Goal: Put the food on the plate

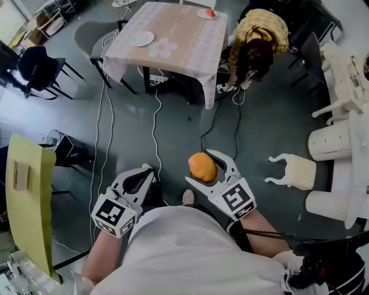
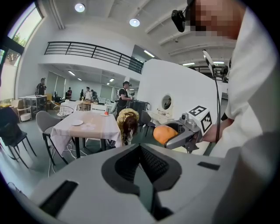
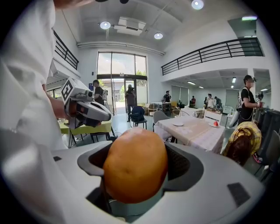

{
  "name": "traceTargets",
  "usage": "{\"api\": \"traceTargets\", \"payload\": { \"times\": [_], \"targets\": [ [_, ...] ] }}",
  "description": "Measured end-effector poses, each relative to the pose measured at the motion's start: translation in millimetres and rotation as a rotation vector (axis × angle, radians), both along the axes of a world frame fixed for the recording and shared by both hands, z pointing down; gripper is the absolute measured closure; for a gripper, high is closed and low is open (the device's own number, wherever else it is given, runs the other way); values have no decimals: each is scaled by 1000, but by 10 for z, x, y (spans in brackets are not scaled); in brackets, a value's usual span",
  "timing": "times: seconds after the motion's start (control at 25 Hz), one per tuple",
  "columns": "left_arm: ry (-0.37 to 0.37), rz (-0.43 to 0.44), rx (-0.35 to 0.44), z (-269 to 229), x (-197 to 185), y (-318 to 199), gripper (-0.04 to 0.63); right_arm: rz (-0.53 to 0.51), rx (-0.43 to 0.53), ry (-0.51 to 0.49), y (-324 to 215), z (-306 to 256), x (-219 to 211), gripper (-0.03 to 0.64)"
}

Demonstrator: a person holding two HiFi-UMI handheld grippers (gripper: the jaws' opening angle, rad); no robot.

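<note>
At 9 o'clock of the head view, item one: yellow-green tabletop (image 1: 29, 196), just beside the person and no part of the job.

Item two, 7 o'clock: left gripper (image 1: 147, 169), clenched on nothing, its jaws meeting along one seam. It is idle and best held clear of the load.

Item three, 11 o'clock, well apart from both tools: cloth-covered table (image 1: 190, 34) bearing a bare white plate (image 1: 141, 38) near its left edge. This is the likely target.

Item four, 12 o'clock on the floor between person and table: loose cables (image 1: 154, 124), a trip risk on the way over.

Item five, centre: right gripper (image 1: 201, 161), grasping the food (image 1: 203, 168), a rounded orange-brown piece seated deep between the jaws and off any surface.

Item six, 1 o'clock: a second small plate (image 1: 206, 14) at the table's far edge, with something red on it. It looks taken, so it is the poorer choice.

Item seven, 1 o'clock beside the table: a crouching person (image 1: 256, 40), to be given room.

Handling note:
- The step appears to be carriage, with placement not yet begun.
- Hold the grip firm but not crushing, and keep the tool level.
- Approach by the table's left side and bring the food over the plate's middle.
- Lower until the food bears on the plate, and only then part the jaws, as a rounded piece will likely roll if dropped.
</note>
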State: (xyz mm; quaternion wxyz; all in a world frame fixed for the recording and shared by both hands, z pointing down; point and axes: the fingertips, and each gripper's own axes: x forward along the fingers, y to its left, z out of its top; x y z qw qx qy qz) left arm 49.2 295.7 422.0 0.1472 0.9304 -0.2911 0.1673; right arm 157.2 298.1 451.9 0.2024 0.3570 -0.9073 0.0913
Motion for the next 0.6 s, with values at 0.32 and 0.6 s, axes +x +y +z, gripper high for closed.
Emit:
{"api": "traceTargets", "payload": {
  "times": [0.32,0.6],
  "targets": [
    [67,101,34,-179,-273,-1072,586,58,17,35,-1064,-157,-403,236],
    [80,200,32,-312,-993,-1961,587,75,52,79,-2140,-354,-1089,236]
  ]
}}
